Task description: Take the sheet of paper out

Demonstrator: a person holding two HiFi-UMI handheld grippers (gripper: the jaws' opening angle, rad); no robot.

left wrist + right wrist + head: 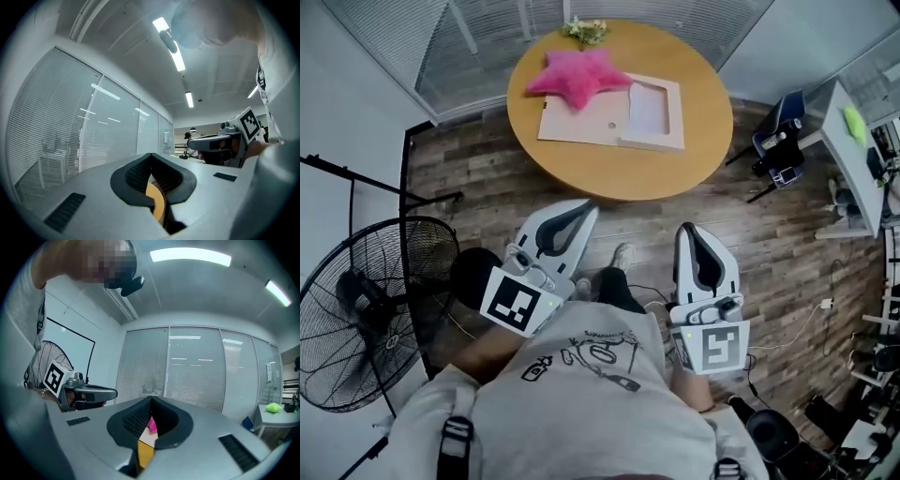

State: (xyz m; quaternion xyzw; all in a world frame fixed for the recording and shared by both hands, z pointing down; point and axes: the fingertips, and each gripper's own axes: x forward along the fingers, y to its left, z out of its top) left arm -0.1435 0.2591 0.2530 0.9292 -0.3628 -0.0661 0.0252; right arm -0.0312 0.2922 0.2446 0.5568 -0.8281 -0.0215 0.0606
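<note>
1. My left gripper has its jaws pressed together with nothing between them. The right gripper is the same, closed and empty.
2. Each carries a black-and-white square marker. The lettering on the person's shirt is too small for me to read.
3. The sheet of paper lies white in an open beige folder on the round wooden table, well ahead of both grippers. A pink star cushion overlaps the folder.
4. Around it I see a dark plank floor, a standing fan at left, and blinds behind.
</note>
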